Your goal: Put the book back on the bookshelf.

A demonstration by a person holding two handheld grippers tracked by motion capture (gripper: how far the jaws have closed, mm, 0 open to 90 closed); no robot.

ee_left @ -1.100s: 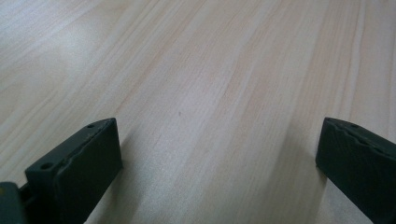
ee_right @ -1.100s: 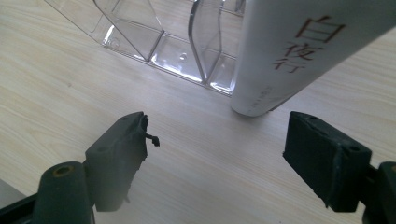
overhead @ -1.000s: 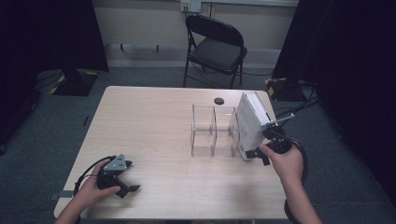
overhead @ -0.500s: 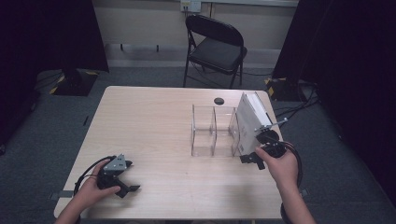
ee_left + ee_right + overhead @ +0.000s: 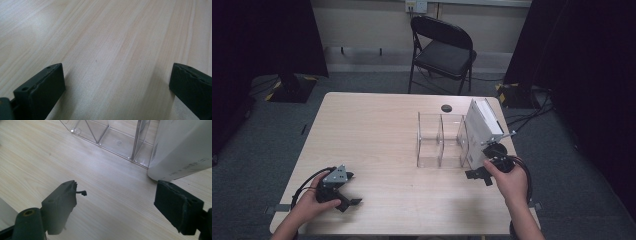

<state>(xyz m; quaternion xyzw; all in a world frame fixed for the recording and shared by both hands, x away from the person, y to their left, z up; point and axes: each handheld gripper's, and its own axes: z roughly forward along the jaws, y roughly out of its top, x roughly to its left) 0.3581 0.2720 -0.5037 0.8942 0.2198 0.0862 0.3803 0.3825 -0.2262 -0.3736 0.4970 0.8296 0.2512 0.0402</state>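
Jaws stand wide and empty on the right gripper (image 5: pixel 476 174), set just short of the white box (image 5: pixel 482 131) near the right edge of the surface (image 5: pixel 377 135) — nothing lies between them. Tilted, the box leans against the right end of the clear divided organizer (image 5: pixel 439 140), its lower edge on the wood just beyond the right-hand jaw in the right gripper view (image 5: pixel 183 147). At the front left corner, the left gripper (image 5: pixel 346 199) rests low over bare wood, its jaws also apart and holding nothing. The lean looks precarious: a nudge from the nearby gripper or its trailing cable could slide the box's foot outward — toppling it flat, or pushing it toward the right edge and shifting the light organizer with it.
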